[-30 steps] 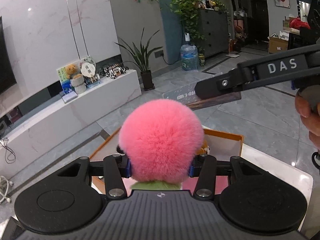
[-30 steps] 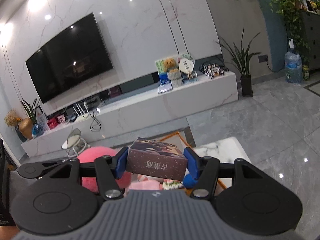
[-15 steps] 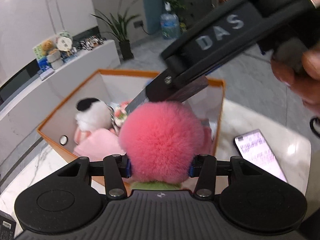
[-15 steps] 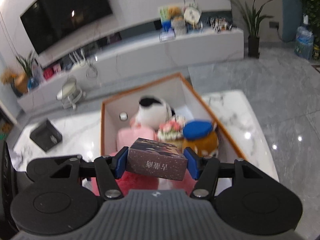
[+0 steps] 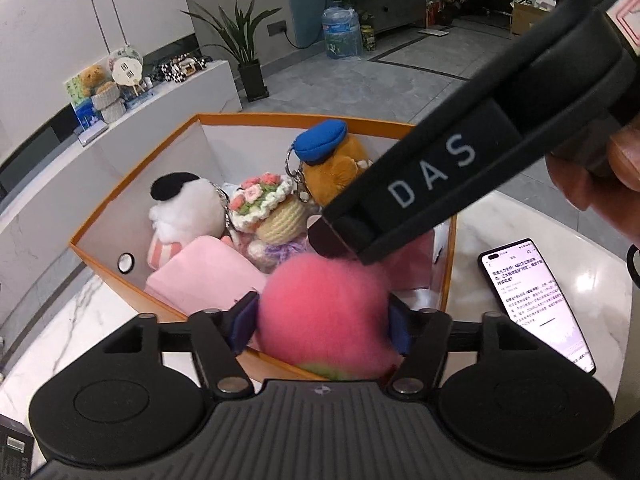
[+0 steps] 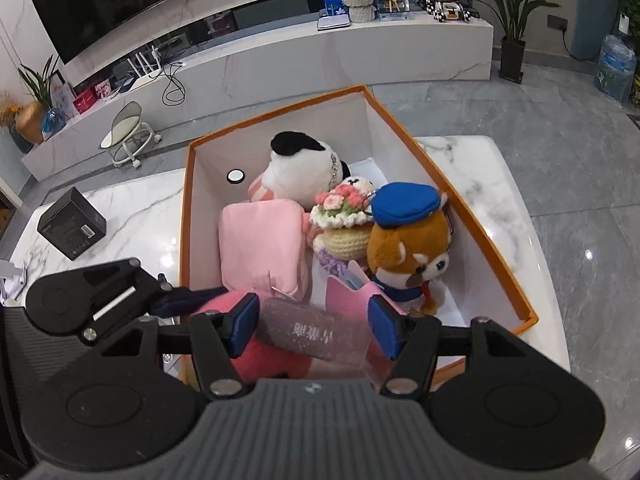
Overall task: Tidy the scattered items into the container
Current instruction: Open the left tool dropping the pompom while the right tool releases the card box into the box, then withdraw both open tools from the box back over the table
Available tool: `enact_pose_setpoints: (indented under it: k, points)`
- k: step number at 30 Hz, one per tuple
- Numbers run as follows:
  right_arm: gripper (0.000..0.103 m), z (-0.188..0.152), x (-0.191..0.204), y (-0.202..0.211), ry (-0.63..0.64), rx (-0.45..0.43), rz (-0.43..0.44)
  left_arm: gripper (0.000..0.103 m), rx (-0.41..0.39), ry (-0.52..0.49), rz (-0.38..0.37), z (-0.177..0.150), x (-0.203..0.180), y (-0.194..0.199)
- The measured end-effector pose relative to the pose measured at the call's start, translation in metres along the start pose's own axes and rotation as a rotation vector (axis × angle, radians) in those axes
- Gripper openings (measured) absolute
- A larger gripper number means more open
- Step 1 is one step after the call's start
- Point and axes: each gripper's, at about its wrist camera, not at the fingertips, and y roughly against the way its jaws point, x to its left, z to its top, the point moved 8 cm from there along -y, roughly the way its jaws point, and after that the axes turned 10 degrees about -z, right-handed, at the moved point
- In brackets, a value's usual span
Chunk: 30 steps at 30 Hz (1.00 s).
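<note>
The orange-rimmed box (image 5: pixel 132 196) (image 6: pixel 480 236) stands on the marble table and holds several plush toys. My left gripper (image 5: pixel 322 324) hangs over its near edge with jaws opening. The pink fluffy ball (image 5: pixel 328 312) sits blurred between them, slipping down, and its fur barely brushes the pads. My right gripper (image 6: pixel 314 326) is over the same near end, jaws also opening. The small purple-brown carton (image 6: pixel 312 332) is blurred between its pads with a gap on each side. One finger of my right gripper (image 5: pixel 432 176) crosses the left wrist view above the ball.
Inside the box lie a panda plush (image 6: pixel 304 176), a crochet bouquet (image 6: pixel 344 216), a red panda plush with a blue cap (image 6: pixel 412 240) and a pink pouch (image 6: pixel 260 248). A lit phone (image 5: pixel 536 300) lies right of the box, a black box (image 6: pixel 72 224) left of it.
Both grippers have sunk and tipped down over the orange box. Their jaws have widened, and the pink ball and the small carton have come loose and dropped lower between the pads.
</note>
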Motion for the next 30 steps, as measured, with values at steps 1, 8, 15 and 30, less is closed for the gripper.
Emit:
enact_pose_setpoints:
  k: [1,8,15,30]
  points:
    - [0.072,0.002,0.0,0.002,-0.003,-0.012,0.0,0.086,-0.003,0.001,0.008,0.001,0.0,0.001]
    - [0.073,0.008,-0.003,0.009,-0.023,-0.046,-0.004,0.089,-0.026,0.013,0.017,0.007,0.002,0.008]
    - [0.073,0.01,-0.002,0.009,-0.028,-0.055,-0.009,0.089,-0.029,0.005,0.016,0.009,0.001,0.011]
    - [0.073,0.015,0.0,0.017,-0.031,-0.093,-0.008,0.089,-0.06,-0.013,0.047,0.019,0.0,0.025]
